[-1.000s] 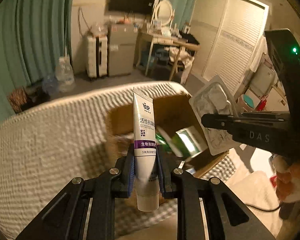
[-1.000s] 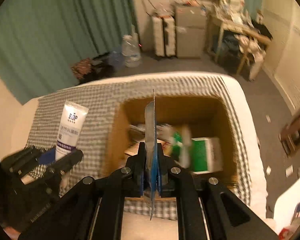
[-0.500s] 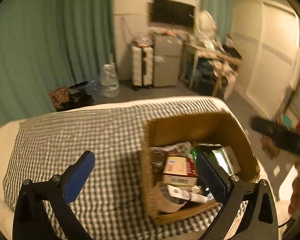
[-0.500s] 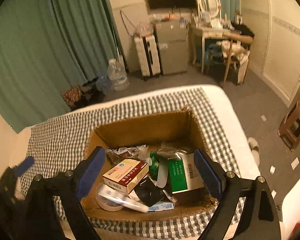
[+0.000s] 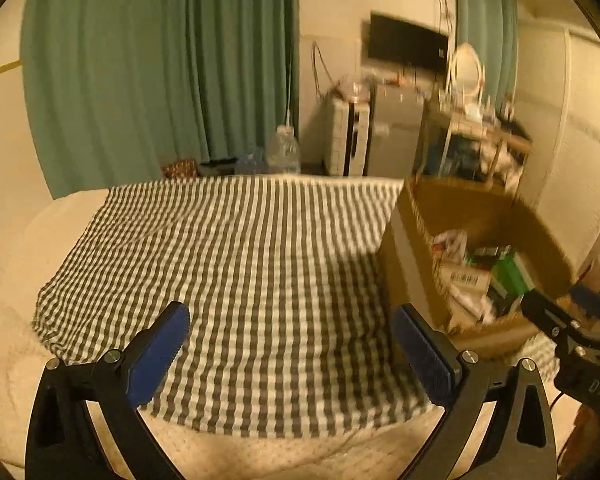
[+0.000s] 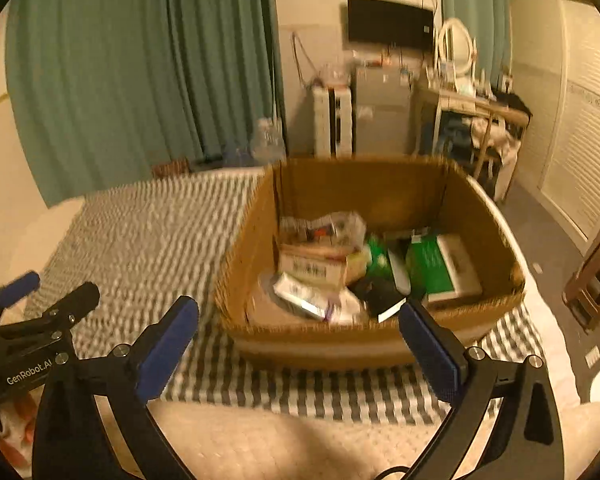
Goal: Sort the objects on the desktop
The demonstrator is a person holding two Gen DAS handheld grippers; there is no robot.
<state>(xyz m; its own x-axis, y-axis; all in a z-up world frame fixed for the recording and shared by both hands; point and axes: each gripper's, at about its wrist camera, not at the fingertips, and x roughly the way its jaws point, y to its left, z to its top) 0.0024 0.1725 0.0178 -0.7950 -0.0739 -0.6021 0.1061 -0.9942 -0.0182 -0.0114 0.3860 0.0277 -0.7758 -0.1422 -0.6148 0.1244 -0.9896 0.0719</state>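
Note:
A brown cardboard box (image 6: 480,208) stands on a green-and-white checked cloth (image 6: 148,240). It holds several items: a white tube (image 6: 304,298), a pale carton with a barcode (image 6: 312,268), a green-and-white box (image 6: 444,268) and crumpled packets. The box also shows at the right of the left wrist view (image 5: 408,240). My right gripper (image 6: 300,340) is open and empty, just in front of the box. My left gripper (image 5: 292,344) is open and empty over the bare cloth (image 5: 260,260), left of the box; it also shows in the right wrist view (image 6: 40,300).
The cloth lies on a cream bed cover (image 5: 260,456). Behind are green curtains (image 5: 160,80), water bottles (image 5: 284,152), a white suitcase (image 5: 348,136), a grey cabinet (image 5: 396,128) and a cluttered desk (image 6: 472,112). A stool (image 6: 596,280) stands on the floor at the right.
One second ago the left gripper held a tube and the right a blister pack over the box. Both opened and are empty. Both have since pulled back; the left swung left over the cloth.

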